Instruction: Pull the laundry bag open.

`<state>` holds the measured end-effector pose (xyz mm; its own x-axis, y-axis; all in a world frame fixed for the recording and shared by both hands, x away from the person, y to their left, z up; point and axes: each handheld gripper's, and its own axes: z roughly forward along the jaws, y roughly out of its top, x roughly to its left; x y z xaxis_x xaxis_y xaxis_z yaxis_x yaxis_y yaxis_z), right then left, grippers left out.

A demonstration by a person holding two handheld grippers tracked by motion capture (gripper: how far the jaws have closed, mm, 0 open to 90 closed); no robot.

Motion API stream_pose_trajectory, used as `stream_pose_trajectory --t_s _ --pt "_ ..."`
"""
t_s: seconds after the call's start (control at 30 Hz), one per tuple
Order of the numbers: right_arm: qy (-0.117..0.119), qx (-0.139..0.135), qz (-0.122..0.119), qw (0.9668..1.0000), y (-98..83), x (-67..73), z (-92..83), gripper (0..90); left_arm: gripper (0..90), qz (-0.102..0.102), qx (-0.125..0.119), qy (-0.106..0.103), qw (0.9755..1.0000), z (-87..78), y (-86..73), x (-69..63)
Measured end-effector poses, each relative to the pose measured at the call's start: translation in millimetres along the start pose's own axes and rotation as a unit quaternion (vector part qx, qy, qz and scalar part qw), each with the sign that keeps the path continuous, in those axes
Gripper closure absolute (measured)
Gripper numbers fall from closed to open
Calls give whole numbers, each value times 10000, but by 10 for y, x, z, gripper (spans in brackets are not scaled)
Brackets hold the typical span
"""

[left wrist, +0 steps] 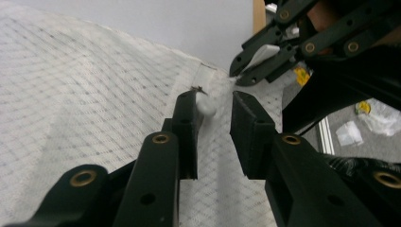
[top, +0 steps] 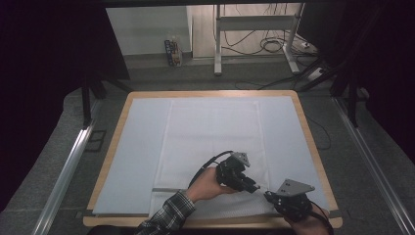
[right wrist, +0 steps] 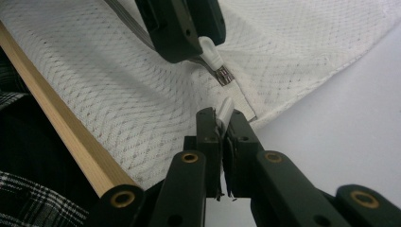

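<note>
Lying flat at the near edge of the table [top: 313,142], the white mesh bag [top: 210,147] looks soft, thin and light. It bends and wrinkles easily, so it could slide on the smooth pale blue sheet [top: 142,147]. Its zipper has a small white pull tab [right wrist: 211,52] with a shiny metal slider. The best spots to hold are the tab and the stiff cloth end of the zipper [right wrist: 226,109]. The right gripper [right wrist: 222,124] has its jaws pressed together on that cloth end. The left gripper [left wrist: 215,111] has its jaws apart, with the tab between them, touching one jaw.
</note>
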<state>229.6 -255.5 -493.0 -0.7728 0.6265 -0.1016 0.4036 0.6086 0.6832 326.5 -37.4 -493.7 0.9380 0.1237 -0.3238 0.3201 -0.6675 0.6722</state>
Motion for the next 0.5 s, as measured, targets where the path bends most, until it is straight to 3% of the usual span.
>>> stream_pose_trajectory --t_s 0.3,0.5 --pt "1 12 -9 10000 1 3 2 850 764 -230 55 5 9997 42 -4 38" --pt "-21 18 -26 10000 3 8 1 850 822 -281 142 2 9995 65 10 46"
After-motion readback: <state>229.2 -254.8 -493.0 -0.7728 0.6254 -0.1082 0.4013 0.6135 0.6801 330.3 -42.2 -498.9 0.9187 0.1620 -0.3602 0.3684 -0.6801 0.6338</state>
